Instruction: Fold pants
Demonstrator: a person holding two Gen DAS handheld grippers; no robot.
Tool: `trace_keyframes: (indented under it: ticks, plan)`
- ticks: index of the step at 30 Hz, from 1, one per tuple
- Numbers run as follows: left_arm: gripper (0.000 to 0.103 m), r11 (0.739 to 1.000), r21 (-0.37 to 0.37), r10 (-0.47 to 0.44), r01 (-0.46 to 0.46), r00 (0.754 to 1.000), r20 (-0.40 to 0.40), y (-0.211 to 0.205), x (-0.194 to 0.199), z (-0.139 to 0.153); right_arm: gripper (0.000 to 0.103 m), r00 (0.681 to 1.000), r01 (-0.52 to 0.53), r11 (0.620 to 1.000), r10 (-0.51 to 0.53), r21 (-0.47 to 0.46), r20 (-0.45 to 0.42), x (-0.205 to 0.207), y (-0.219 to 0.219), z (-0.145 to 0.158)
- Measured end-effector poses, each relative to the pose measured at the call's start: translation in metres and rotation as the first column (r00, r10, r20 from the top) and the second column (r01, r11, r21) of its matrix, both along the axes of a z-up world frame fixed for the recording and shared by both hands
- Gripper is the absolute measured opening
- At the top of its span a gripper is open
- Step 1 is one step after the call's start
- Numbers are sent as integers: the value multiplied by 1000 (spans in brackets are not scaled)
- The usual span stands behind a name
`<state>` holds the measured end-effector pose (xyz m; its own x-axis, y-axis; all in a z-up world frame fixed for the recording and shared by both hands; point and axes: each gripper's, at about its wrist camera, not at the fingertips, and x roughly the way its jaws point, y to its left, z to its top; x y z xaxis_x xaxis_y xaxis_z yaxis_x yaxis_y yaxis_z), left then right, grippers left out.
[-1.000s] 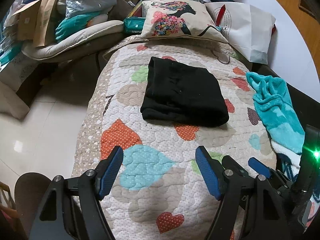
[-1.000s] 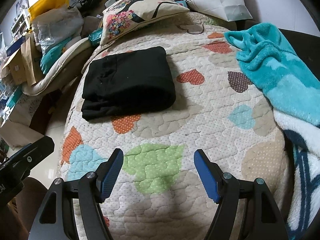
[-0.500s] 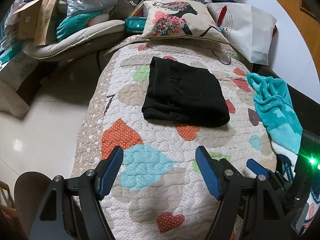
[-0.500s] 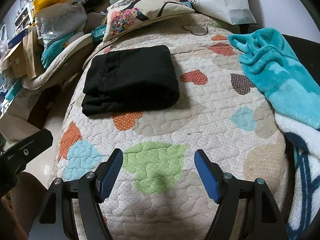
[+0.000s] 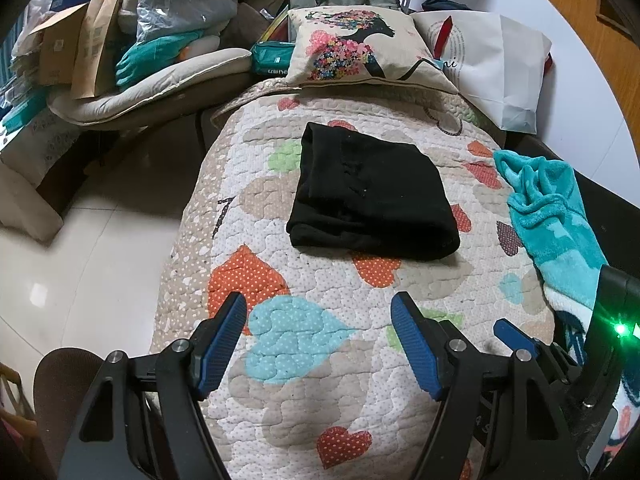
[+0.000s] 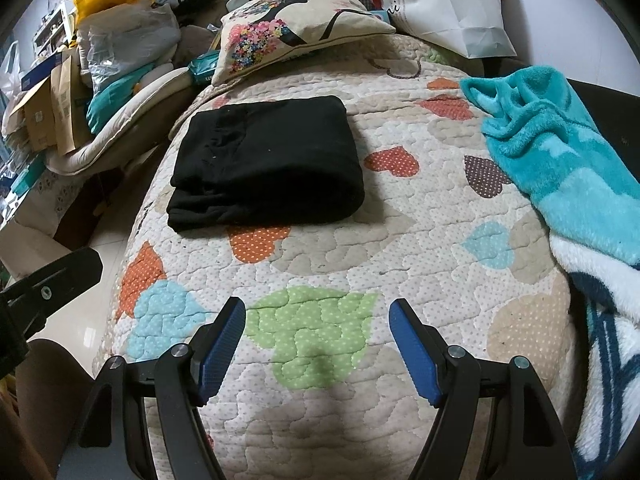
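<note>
The black pants [image 5: 372, 196] lie folded into a thick rectangle on the heart-patterned quilt [image 5: 304, 280], toward its far half. They also show in the right wrist view [image 6: 266, 162]. My left gripper [image 5: 320, 320] is open and empty, hovering over the near part of the quilt, well short of the pants. My right gripper [image 6: 318, 316] is open and empty too, above a green heart patch, also short of the pants. Part of the right gripper shows at the left wrist view's right edge [image 5: 516, 338].
A teal fleece blanket [image 6: 560, 152] lies bunched along the quilt's right side. A floral cushion [image 5: 360, 52] and a white paper bag [image 5: 500, 68] sit at the far end. Boxes, bags and a beige pad [image 5: 152, 84] crowd the far left. Tiled floor [image 5: 80, 248] lies left of the bed.
Both grippers have drifted slightly back and up from the pants. The pants lie still and both grippers stay open.
</note>
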<state>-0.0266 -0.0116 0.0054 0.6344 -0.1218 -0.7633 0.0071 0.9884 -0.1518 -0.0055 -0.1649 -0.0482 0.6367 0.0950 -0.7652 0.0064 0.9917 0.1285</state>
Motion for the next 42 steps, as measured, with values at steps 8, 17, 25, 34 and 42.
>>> trace_keyframes:
  ticks: [8,17,25,34,42]
  plan:
    - [74,1000,19,5,-6,1000,18,-2,-2,2,80,1000,0,1000,0,1,-4,1,-1,-1]
    - [74,1000,7,-2,2,1000,26,-3,-3,3,80,1000,1,1000,-1,-1,-1,1,-1,-1]
    - [74,1000,-16,-25,25,999,45,-5,-7,6,81,1000,-1,1000,1,-2,1,1,-1,-2]
    - [74,998,-36,-45,48,997,66,-8,-9,8,81,1000,5,1000,-5,-1,-4,2,-3,-3]
    - [74,997,-47,-54,58,996,76,-8,-11,9,81,1000,14,1000,-14,-8,3,1,-4,-2]
